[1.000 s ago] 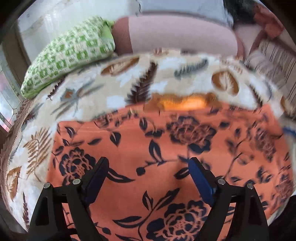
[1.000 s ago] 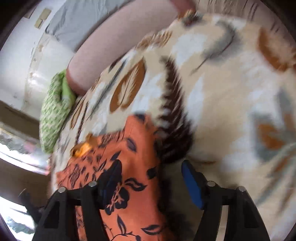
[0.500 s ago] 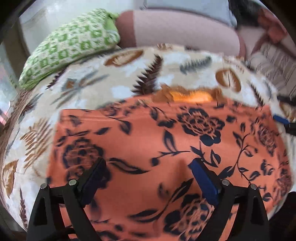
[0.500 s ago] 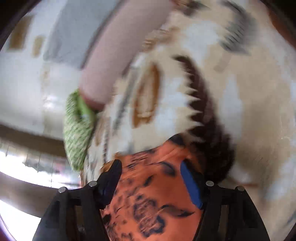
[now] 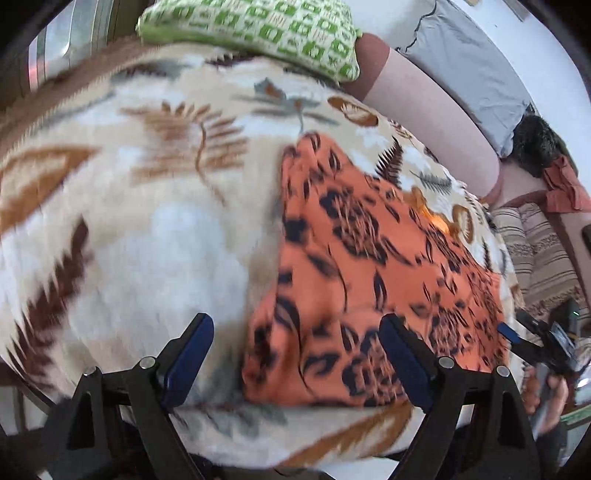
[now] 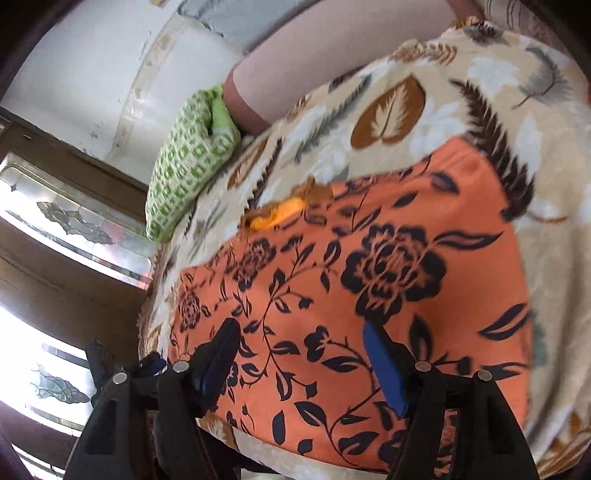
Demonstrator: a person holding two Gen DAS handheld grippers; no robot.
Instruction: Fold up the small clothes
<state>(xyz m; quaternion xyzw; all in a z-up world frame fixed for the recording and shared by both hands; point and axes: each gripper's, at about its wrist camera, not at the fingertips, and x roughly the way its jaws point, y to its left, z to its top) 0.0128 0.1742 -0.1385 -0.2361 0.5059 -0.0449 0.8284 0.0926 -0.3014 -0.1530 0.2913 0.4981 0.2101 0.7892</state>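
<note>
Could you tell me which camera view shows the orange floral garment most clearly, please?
The right wrist view: the orange floral garment fills the frame, sharp, with its yellow-lined opening visible. The left wrist view shows it blurred and off to the right, running obliquely across the leaf-patterned blanket.

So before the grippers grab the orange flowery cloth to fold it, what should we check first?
1. The orange flowered cloth lies spread out on the leaf-print blanket: ok.
2. Nothing lies on top of the cloth: ok.
3. The left hand-held gripper holds nothing; its jaws are closing, with the cloth's near corner under the gap: ok.
4. The right hand-held gripper is open above the cloth, pads not pressing on it: ok.
5. The green pillow is well away from the cloth: ok.
6. The cloth's near edge is free to lift: cannot tell, the picture is blurred there.
</note>
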